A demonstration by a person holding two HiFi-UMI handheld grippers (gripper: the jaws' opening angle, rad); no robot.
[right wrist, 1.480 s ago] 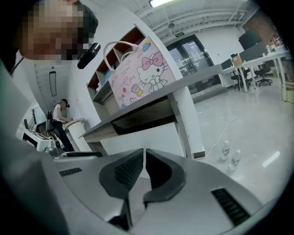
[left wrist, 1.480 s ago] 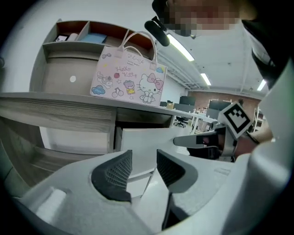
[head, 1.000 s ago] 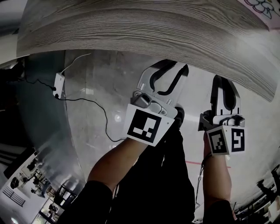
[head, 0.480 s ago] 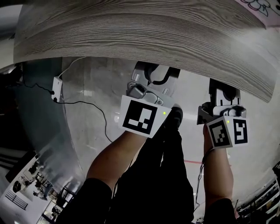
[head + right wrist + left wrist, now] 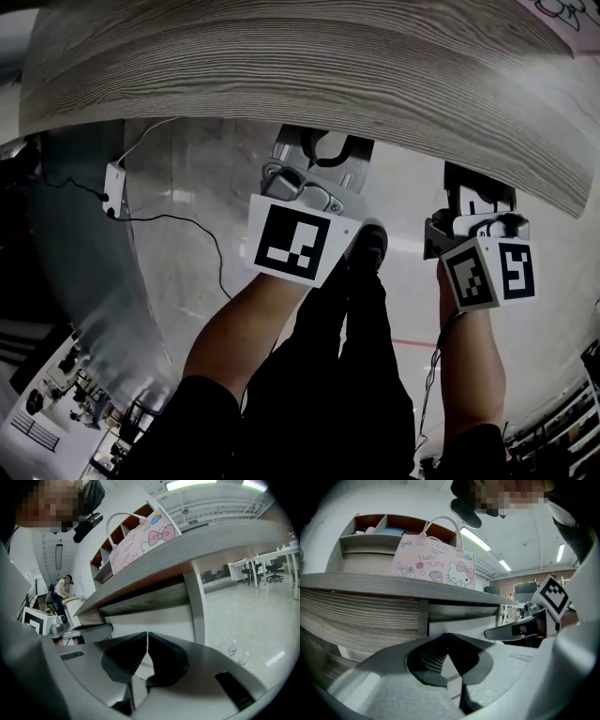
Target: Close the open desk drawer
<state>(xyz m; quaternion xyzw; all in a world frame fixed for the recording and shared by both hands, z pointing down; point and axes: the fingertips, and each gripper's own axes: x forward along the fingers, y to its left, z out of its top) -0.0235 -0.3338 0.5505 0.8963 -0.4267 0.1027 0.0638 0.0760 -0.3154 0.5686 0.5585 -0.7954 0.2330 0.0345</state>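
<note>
The desk's grey wood-grain top (image 5: 309, 66) fills the upper head view. Under it, both gripper views show the pale drawer front (image 5: 461, 620) (image 5: 150, 620) straight ahead of the jaws. My left gripper (image 5: 323, 155) reaches under the desk's front edge, which hides its tips from above. In its own view the left gripper (image 5: 448, 637) has its jaws shut tip to tip with nothing between them. My right gripper (image 5: 478, 192) sits alongside to the right, also tucked beneath the edge. In its own view the right gripper (image 5: 147, 637) is shut and empty. Whether either touches the drawer front I cannot tell.
A pink cartoon tote bag (image 5: 436, 566) stands on the desk in front of a shelf unit (image 5: 370, 531). On the grey floor lie a white power adapter (image 5: 114, 183) and its cable. The person's dark trouser legs and a shoe (image 5: 370, 248) are below the grippers.
Both grippers have pushed forward, so their tips now sit under the desk's edge. The left jaws, apart a second ago, have closed.
</note>
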